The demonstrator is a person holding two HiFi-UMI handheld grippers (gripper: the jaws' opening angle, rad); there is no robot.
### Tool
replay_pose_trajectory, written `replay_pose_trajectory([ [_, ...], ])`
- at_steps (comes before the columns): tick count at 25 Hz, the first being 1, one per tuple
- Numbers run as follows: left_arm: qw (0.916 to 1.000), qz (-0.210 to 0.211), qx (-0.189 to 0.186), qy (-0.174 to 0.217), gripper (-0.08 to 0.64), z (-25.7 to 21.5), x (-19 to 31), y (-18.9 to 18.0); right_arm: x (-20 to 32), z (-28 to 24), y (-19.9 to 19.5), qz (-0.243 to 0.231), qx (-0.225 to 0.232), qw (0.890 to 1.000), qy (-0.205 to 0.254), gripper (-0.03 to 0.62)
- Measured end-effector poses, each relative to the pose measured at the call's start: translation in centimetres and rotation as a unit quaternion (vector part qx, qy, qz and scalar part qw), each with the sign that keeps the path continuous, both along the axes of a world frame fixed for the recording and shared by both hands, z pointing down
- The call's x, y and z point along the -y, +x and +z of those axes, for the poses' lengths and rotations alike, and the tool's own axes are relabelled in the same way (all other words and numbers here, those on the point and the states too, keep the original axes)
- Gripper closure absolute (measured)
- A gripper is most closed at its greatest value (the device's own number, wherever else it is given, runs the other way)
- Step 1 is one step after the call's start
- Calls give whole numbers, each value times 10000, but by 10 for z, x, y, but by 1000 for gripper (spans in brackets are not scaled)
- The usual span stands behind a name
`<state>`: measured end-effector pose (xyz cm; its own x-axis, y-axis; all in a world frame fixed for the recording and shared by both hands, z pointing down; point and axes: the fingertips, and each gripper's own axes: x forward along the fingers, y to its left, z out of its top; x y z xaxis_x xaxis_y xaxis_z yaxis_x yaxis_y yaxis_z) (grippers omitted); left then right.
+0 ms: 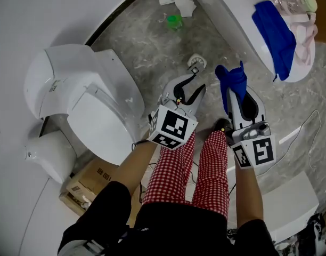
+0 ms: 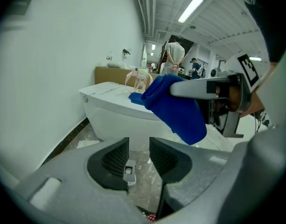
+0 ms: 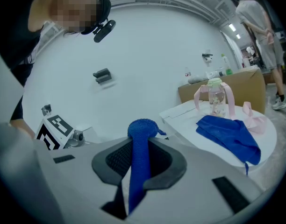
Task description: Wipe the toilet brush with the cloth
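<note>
My right gripper [image 1: 235,92] is shut on a bunched blue cloth [image 1: 230,78], which sticks up past its fingertips [image 3: 140,139]. In the left gripper view that cloth [image 2: 178,108] hangs from the right gripper's finger over the floor. My left gripper [image 1: 196,82] is open with nothing between its jaws [image 2: 139,146]. It points down at a small round white-and-grey thing [image 1: 196,63] on the floor, seen through the jaw gap [image 2: 129,171]. I cannot tell whether this is the toilet brush. A second blue cloth [image 1: 275,36] lies on a white toilet [image 2: 110,111].
Another white toilet [image 1: 83,100] stands at the left, a cardboard box [image 1: 86,185] beside it. Crumpled tissue [image 1: 178,1] and a green thing [image 1: 174,20] lie on the floor. A bottle with pink straps [image 3: 217,97] stands by the second cloth. People [image 2: 173,55] stand far behind.
</note>
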<state>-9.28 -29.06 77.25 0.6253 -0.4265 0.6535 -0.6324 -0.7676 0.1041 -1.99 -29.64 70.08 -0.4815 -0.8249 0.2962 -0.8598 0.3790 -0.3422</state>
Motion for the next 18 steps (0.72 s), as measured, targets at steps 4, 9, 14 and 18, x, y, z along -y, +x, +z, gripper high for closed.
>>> replay_pose_trajectory([
  [4,9998,87,154,66,437,14,4,-2,0,16,-4,-77,-180,9997,-138,528],
  [9,9996,44,277,-42,437,38,4,-8,0,31,-8,-77,-103,9995,-283,528],
  [14,9986,103,476,-183,434,64,3,-10,2,43,-11,-138,-106,9991,-383,528],
  [18,9976,136,598,-316,433,80,3,-12,6,46,-14,-185,-81,9988,-440,528],
])
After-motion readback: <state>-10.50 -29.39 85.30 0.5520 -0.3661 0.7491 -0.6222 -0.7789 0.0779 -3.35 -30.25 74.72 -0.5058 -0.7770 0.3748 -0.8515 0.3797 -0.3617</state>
